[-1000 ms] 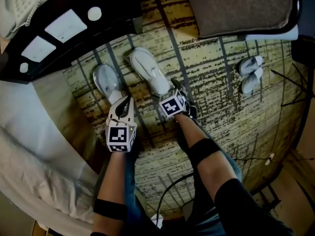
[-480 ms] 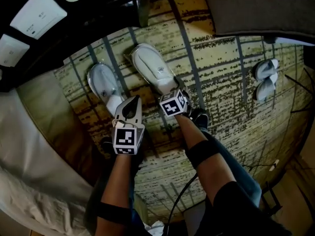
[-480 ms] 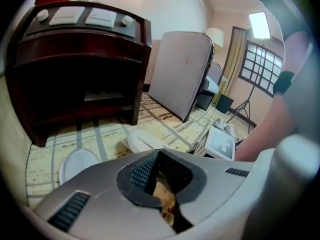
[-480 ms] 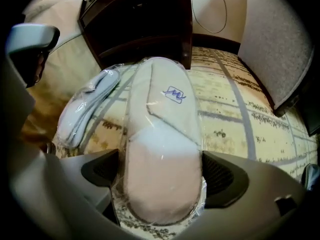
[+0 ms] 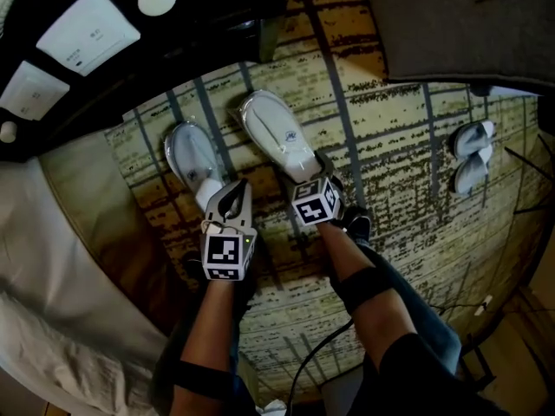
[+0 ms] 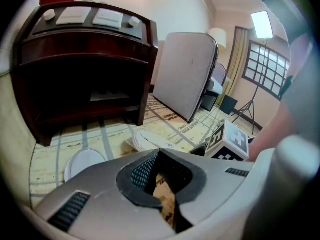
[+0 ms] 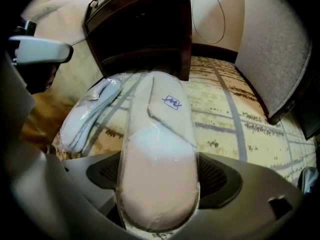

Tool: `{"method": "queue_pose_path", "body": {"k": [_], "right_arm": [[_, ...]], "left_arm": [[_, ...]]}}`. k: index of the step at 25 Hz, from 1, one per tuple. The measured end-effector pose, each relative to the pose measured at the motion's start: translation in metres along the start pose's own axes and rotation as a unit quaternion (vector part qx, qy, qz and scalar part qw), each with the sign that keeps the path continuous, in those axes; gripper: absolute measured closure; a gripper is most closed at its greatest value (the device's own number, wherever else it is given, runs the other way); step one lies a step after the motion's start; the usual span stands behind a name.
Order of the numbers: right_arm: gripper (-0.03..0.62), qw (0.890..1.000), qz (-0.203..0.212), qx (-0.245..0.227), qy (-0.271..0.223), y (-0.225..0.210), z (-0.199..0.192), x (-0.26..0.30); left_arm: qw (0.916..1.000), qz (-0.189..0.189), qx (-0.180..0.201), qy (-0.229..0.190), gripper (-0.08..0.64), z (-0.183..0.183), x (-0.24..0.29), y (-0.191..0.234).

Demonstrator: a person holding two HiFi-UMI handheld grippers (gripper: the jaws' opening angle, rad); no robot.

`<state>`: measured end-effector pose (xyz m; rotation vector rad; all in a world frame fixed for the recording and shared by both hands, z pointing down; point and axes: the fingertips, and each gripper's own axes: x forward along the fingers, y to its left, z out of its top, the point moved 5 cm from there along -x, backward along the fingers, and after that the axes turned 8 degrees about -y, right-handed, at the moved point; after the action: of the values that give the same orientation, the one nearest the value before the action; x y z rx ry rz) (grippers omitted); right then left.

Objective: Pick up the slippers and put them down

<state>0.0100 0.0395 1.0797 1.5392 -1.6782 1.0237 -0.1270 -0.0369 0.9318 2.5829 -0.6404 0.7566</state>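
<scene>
On the left side of the carpet [image 5: 390,189] lies the left slipper [image 5: 191,152], flat, with its toe toward the dark nightstand [image 6: 85,69]. The left gripper [image 5: 232,189] points down at the near end of this slipper. Its jaws are pressed together and hold nothing. Only carpet shows through the little hole between them, and the slipper sits just to the left of them. I think these jaws must open first, or they cannot take this slipper.

Just to the right lies the right slipper [image 5: 277,135], flat too, in a clear shiny wrap. The right gripper [image 7: 159,174] is at its near end. Its jaws stand wide, and they have just been closing. The heel of the slipper fills the gap between them, and the pads seem to touch both of its sides.

This looks like the grab step, with the lift not yet done. To do it well, I would squeeze gently until both pads press the same, because the wrap looks slippery and the slipper looks soft. Then lift straight up, so the toe does not drag on the carpet.

Far off to the right, well apart, sits another pair of slippers [image 5: 473,150].
</scene>
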Motion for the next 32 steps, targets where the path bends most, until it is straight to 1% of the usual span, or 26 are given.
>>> {"method": "queue_pose_path", "body": {"k": [4, 8, 12, 17, 20, 23, 29, 32], "right_arm": [[0.135, 1.000, 0.003, -0.002, -0.022, 0.004, 0.016, -0.012], [0.137, 0.999, -0.012, -0.001, -0.050, 0.007, 0.043, -0.033], [0.138, 0.997, -0.009, 0.001, -0.080, 0.018, 0.065, -0.047], [0.138, 0.994, -0.005, -0.012, -0.108, 0.026, 0.099, -0.058], [0.138, 0.991, 0.000, -0.006, -0.135, 0.030, 0.119, -0.056], [0.138, 0.988, -0.005, -0.008, -0.154, 0.029, 0.152, -0.052], [0.138, 0.981, -0.007, -0.007, -0.193, 0.032, 0.214, -0.018], [0.138, 0.979, -0.012, -0.007, -0.203, 0.034, 0.246, -0.004]], "left_arm": [[0.9999, 0.005, -0.004, -0.009, 0.561, 0.006, 0.000, 0.003], [0.9998, 0.011, -0.007, -0.017, 0.561, 0.013, -0.004, 0.007], [0.9992, 0.029, -0.014, -0.025, 0.561, 0.020, -0.009, 0.021], [0.9982, 0.045, -0.018, -0.034, 0.561, 0.030, -0.011, 0.036], [0.9978, 0.051, -0.014, -0.041, 0.561, 0.040, -0.011, 0.043], [0.9970, 0.058, -0.010, -0.050, 0.561, 0.050, -0.009, 0.053], [0.9942, 0.079, -0.002, -0.073, 0.560, 0.068, 0.001, 0.084], [0.9921, 0.093, 0.001, -0.084, 0.561, 0.076, 0.004, 0.103]]}}
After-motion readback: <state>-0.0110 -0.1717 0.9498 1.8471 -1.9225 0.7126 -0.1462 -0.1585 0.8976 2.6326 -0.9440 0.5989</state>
